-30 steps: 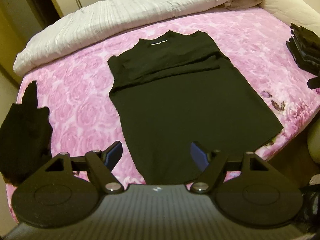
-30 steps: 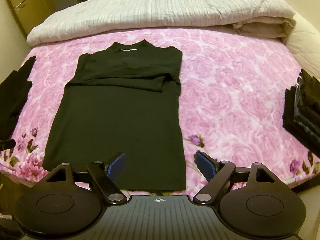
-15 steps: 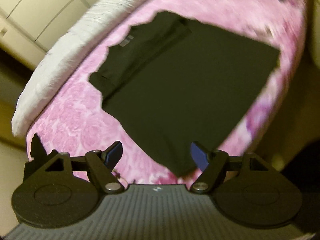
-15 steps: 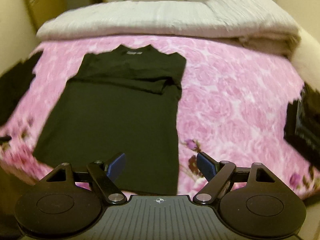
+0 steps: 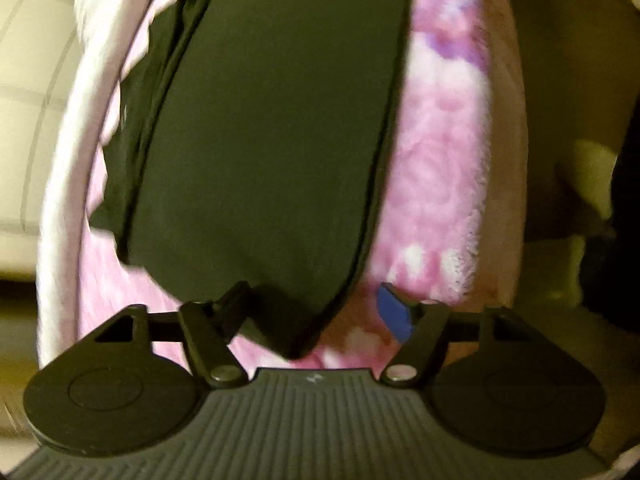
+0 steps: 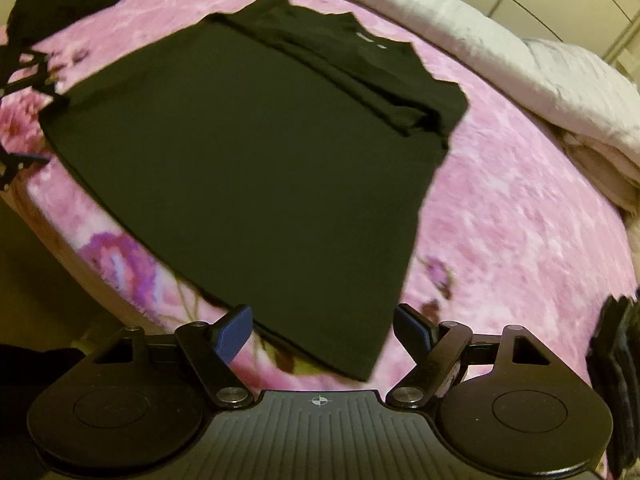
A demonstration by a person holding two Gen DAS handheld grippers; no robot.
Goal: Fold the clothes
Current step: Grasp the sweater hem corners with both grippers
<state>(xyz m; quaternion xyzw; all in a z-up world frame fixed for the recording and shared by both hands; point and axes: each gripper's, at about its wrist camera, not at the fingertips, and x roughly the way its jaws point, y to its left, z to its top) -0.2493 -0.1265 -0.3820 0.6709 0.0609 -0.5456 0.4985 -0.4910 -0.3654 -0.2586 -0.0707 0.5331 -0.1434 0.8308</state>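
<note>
Lying flat on pink floral bedspread (image 6: 520,208): black T-shirt (image 6: 256,152), sleeves tucked in. Left gripper (image 5: 312,304) spread over one hem corner, right gripper (image 6: 322,328) spread over the other; nothing pinched. White duvet (image 6: 500,48) bunched beyond the collar.

The bed (image 6: 520,208) wears a pink rose-print cover. A black shirt (image 6: 256,152) lies flat on it, hem at the near edge. A pale quilt (image 6: 500,52) is bunched along the far edge, and dark clothes (image 6: 616,372) sit at the right edge.
</note>
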